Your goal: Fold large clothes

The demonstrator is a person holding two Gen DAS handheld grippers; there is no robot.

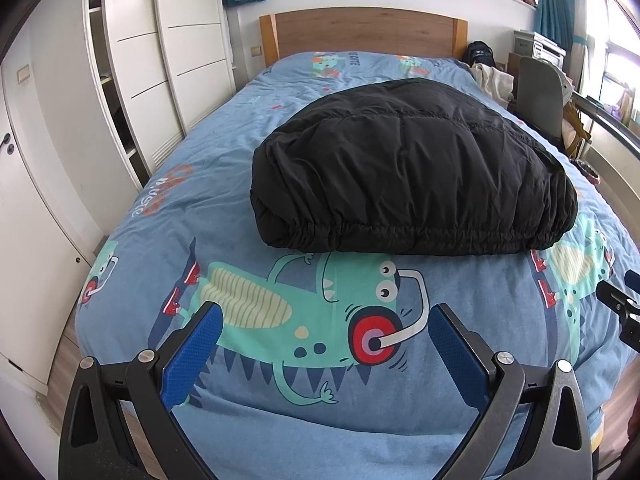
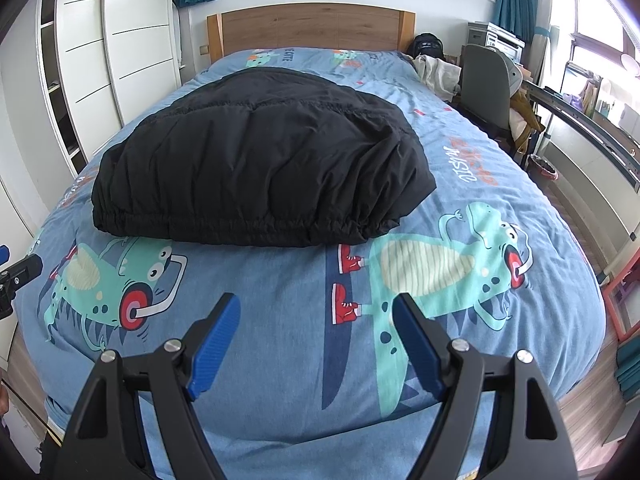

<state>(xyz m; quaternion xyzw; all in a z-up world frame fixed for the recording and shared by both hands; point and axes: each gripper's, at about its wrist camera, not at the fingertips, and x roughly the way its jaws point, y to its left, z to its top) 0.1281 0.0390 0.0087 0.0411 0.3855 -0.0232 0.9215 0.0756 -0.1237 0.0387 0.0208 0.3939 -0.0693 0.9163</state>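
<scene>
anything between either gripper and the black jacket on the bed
Nothing visible. Only bare blue bedspread lies between the open left gripper, the open right gripper and the black jacket.

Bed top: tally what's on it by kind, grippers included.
Black padded jacket, folded: 1
Pale cloth heap at far right corner: 1
Open grippers held over the near end: 2 (left gripper, right gripper)
Total: 4
</scene>
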